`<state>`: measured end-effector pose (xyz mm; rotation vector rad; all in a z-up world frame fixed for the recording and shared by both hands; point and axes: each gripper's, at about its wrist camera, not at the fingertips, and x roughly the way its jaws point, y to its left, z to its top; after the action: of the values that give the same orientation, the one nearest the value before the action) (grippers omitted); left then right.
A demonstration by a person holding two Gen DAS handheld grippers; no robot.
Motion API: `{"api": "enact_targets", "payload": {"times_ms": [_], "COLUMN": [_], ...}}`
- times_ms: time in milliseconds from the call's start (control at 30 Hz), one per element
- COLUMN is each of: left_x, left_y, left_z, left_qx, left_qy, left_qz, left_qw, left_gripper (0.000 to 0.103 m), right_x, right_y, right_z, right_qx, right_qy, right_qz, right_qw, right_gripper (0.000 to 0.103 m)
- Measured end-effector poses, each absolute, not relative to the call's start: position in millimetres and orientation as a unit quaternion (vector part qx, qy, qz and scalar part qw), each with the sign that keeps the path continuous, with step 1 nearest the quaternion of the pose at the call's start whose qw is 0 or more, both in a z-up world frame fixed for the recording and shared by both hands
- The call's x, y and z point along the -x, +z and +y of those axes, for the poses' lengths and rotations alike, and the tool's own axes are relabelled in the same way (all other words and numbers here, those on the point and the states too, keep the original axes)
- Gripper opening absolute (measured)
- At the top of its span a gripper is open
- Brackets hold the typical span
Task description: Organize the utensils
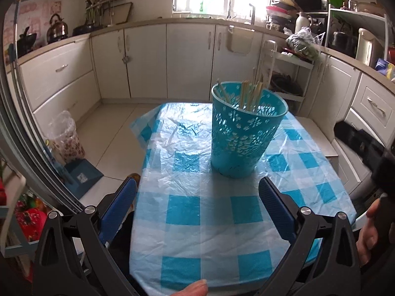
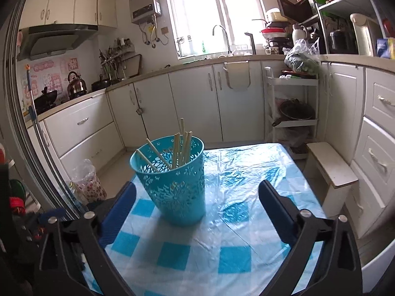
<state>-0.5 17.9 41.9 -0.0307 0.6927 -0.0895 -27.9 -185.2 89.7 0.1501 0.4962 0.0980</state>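
A teal perforated holder (image 1: 243, 130) stands upright on the blue-and-white checked tablecloth (image 1: 214, 212), with several wooden chopsticks (image 1: 249, 96) leaning inside it. My left gripper (image 1: 197, 187) is open just short of the holder, with nothing between its blue pads. From the right wrist view the same holder (image 2: 176, 180) sits left of centre, chopsticks (image 2: 181, 148) sticking up from it. My right gripper (image 2: 196, 192) is wide open and holds nothing; its left finger (image 2: 121, 209) is close beside the holder's base.
The small table drops off to tiled floor on the left, where a bagged bin (image 1: 65, 138) and a blue dustpan (image 1: 81, 172) stand. A white stool (image 2: 330, 165) is at the table's right. White kitchen cabinets (image 1: 187, 59) ring the room. The right hand tool (image 1: 365, 148) and fingers (image 1: 370, 231) show at the right edge.
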Motion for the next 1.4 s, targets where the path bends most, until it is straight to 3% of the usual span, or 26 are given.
{"api": "enact_targets", "payload": {"times_ms": [767,1400], "left_x": [98,173], "left_y": [113,148], "left_z": [30,46], "left_qx": [0.004,0.014], "left_qy": [-0.025,-0.023], "left_qz": [0.321,0.319], "left_qw": [0.947,0.947], "left_gripper": [0.095,0.095], "right_x": [120,197], "right_y": [128,141], "right_z": [-174,-153], "right_qx": [-0.060,-0.113], "right_qy": [0.049,0.073], "right_qz": [0.324,0.355], "right_qw": [0.943,0.925], "right_gripper": [0.095,0.095]}}
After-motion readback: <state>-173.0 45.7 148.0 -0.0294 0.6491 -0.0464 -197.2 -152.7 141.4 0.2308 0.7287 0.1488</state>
